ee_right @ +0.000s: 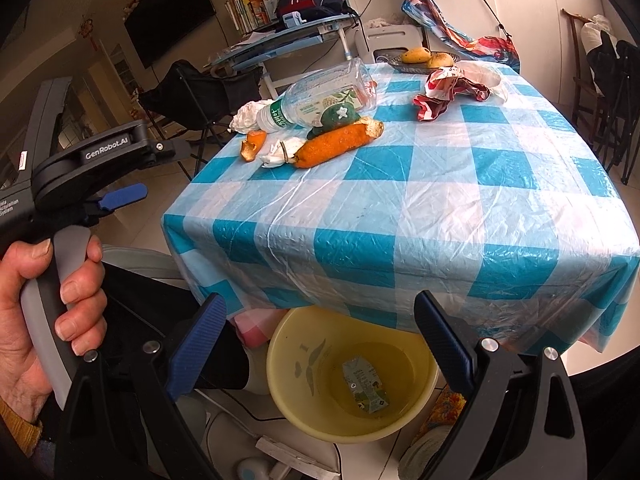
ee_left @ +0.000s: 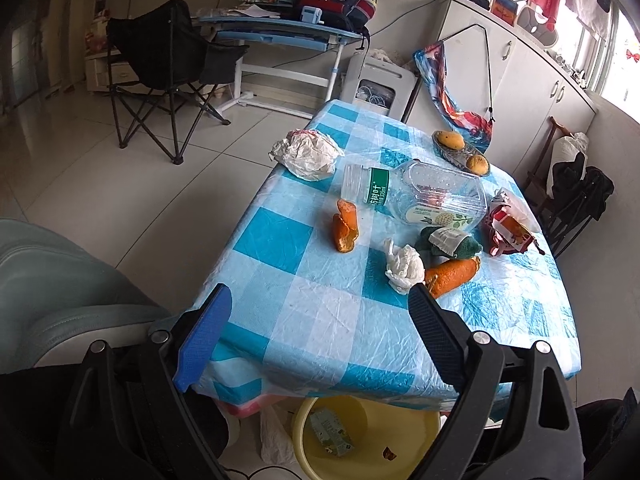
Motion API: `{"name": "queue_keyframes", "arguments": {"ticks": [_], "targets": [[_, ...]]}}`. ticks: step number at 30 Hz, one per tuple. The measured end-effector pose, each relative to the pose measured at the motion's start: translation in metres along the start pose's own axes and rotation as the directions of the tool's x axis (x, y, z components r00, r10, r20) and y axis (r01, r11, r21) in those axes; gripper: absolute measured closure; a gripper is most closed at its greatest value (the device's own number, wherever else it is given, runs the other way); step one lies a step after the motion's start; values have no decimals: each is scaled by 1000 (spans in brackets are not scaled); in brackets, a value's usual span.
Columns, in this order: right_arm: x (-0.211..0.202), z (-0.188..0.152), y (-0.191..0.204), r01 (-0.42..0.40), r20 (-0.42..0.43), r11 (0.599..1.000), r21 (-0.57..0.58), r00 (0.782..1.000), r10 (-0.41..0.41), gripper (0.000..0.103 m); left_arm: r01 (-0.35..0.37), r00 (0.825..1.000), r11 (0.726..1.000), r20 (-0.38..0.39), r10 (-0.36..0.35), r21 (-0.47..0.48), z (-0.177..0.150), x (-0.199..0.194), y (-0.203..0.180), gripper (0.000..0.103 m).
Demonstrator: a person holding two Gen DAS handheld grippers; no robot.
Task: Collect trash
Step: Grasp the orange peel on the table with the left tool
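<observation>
A table (ee_left: 320, 320) has a blue and white check cloth on it. Trash lies on the far half of the cloth.

The left gripper (ee_left: 320, 312) hangs over the near edge of the table. Its jaws are wide apart and nothing is between them. In the right view a hand (ee_right: 44, 304) holds its grey handle.

The right gripper (ee_right: 320, 332) is lower, in front of the table edge. Its jaws are wide apart too, with nothing in them. Between its fingers you can see down to a yellow bowl (ee_right: 288, 400) on the floor under the table. A small carton (ee_right: 365, 386) lies in the bowl.

On the cloth there is a clear bottle (ee_left: 366, 186) on its side with a green label. Next to it lies a clear box (ee_left: 444, 196). 2 bits of orange peel are there: 1 small peel (ee_left: 345, 226) near the bottle and 1 long peel (ee_left: 452, 276) closer to the right. A white tissue (ee_left: 404, 268) touches the long peel. A green wad (ee_left: 448, 242) sits just behind them. A red wrapper (ee_left: 508, 232) lies to the right. A big white paper ball (ee_left: 306, 154) sits at the far left edge. A dish (ee_left: 460, 156) with 2 mangoes is at the back.
</observation>
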State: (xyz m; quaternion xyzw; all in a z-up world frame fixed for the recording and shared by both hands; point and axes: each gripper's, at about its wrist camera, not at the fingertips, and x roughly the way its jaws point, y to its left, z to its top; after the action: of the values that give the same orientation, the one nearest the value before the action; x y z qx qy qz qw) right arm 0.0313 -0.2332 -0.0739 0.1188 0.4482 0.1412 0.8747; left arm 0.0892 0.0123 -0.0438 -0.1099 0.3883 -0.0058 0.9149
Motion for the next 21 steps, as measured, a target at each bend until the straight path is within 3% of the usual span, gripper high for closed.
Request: {"name": "queue_keyframes", "arguments": {"ticks": [6, 13, 15, 19, 21], "targets": [[6, 3, -1, -11, -6, 1000, 4, 1000, 11, 12, -58, 997, 998, -40, 59, 36, 30, 52, -16, 17], [17, 3, -1, -17, -28, 1000, 5, 999, 18, 12, -108, 990, 990, -78, 116, 95, 44, 96, -30, 17], [19, 3, 1, -18, -35, 1000, -1, 999, 18, 12, -108, 989, 986, -88, 119, 129, 47, 107, -34, 28], [22, 2, 4, -12, -43, 1000, -20, 999, 11, 12, -88, 990, 976, -88, 107, 201, 42, 113, -43, 80], [22, 2, 6, -6, -43, 1000, -28, 999, 5, 12, -29, 993, 983, -111, 49, 179, 41, 108, -41, 85]]}}
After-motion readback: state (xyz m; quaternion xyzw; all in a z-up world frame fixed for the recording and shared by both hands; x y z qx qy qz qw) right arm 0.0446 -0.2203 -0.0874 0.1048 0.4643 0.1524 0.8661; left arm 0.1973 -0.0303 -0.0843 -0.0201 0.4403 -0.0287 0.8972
